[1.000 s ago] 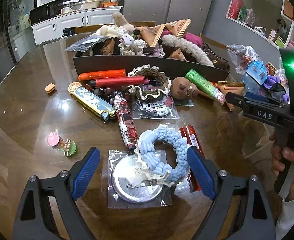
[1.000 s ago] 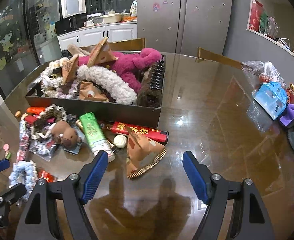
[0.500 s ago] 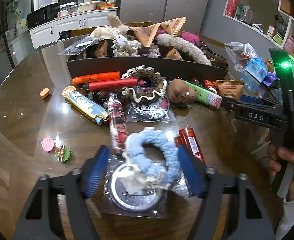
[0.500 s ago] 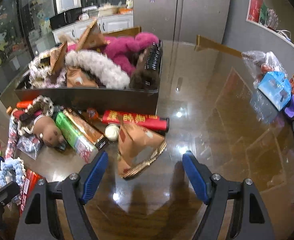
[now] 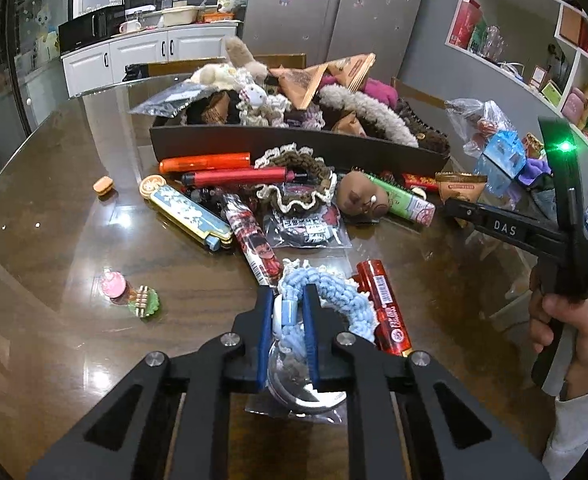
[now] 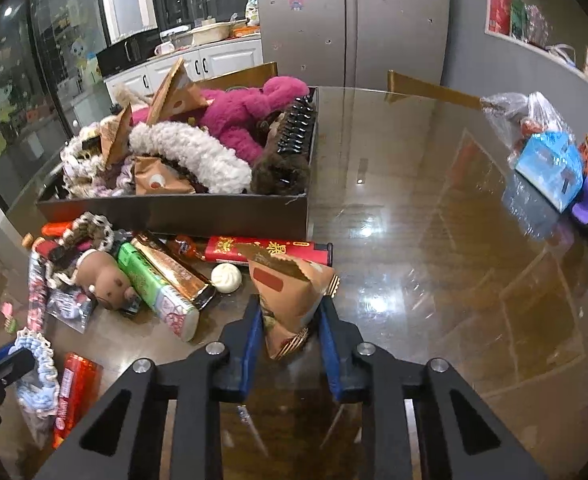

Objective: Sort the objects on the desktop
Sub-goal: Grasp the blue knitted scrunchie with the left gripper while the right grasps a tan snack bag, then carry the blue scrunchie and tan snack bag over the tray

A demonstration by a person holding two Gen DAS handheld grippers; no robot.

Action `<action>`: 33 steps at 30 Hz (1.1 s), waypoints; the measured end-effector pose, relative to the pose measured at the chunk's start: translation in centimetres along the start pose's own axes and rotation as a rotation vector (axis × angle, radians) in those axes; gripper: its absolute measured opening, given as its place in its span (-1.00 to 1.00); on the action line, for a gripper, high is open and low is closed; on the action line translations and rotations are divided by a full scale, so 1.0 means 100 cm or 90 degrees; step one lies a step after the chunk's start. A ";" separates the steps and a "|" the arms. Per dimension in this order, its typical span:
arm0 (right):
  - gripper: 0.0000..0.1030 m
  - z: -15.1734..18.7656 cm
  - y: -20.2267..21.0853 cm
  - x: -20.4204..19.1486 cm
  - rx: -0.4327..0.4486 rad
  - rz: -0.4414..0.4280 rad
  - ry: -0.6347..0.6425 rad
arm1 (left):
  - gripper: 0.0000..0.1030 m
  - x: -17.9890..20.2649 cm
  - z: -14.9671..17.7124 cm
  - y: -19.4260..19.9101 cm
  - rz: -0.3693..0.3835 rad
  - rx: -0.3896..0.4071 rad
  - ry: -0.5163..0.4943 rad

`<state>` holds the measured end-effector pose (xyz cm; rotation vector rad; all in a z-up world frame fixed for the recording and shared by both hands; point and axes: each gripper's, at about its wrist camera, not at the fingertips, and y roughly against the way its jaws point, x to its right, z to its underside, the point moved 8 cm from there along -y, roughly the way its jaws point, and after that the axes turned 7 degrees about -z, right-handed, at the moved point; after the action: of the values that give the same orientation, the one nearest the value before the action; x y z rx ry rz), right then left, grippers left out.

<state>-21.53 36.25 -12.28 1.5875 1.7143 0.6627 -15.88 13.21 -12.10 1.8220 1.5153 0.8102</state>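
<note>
In the left wrist view my left gripper [image 5: 288, 314] is shut on a light blue crocheted scrunchie [image 5: 334, 294], pinching one side of its ring. The scrunchie lies over a round metal badge in a clear bag [image 5: 306, 394]. In the right wrist view my right gripper [image 6: 290, 314] has its jaws closing on a brown triangular snack packet [image 6: 290, 280]; both blue pads press its sides. The packet stands on the glossy brown table [image 6: 434, 280]. A dark box [image 6: 174, 212] heaped with plush toys, scrunchies and similar packets sits just behind.
In front of the box [image 5: 294, 146] lie several lighters, a brown crocheted scrunchie [image 5: 294, 184], a brown plush head [image 5: 360, 198], a green lighter [image 6: 154, 288] and a white bun-shaped piece [image 6: 226, 278]. A red lighter [image 5: 382, 306] lies beside the blue scrunchie. Bags crowd the right edge.
Both grippers went from wide open to closed: the left on the blue scrunchie, the right on the brown packet. Neither hand has shifted much.
</note>
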 end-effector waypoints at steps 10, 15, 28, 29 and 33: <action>-0.47 -0.003 0.027 -0.018 0.041 -0.024 -0.004 | -0.73 -0.008 -0.008 0.030 -0.010 0.032 0.004; -0.47 -0.003 0.033 -0.031 0.048 -0.035 0.003 | -0.73 -0.015 -0.016 0.046 -0.017 0.051 0.006; -0.47 -0.012 0.043 -0.064 0.054 -0.055 0.031 | -0.73 -0.036 -0.038 0.054 -0.050 0.073 0.024; -0.47 -0.013 0.043 -0.065 0.054 -0.055 0.031 | -0.73 -0.036 -0.040 0.053 -0.048 0.074 0.027; -0.47 -0.015 0.043 -0.068 0.055 -0.054 0.036 | -0.73 -0.034 -0.047 0.051 -0.047 0.078 0.020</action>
<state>-19.89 30.15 -7.01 1.5571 1.8643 0.6041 -17.03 9.48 -5.36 1.8366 1.6749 0.7287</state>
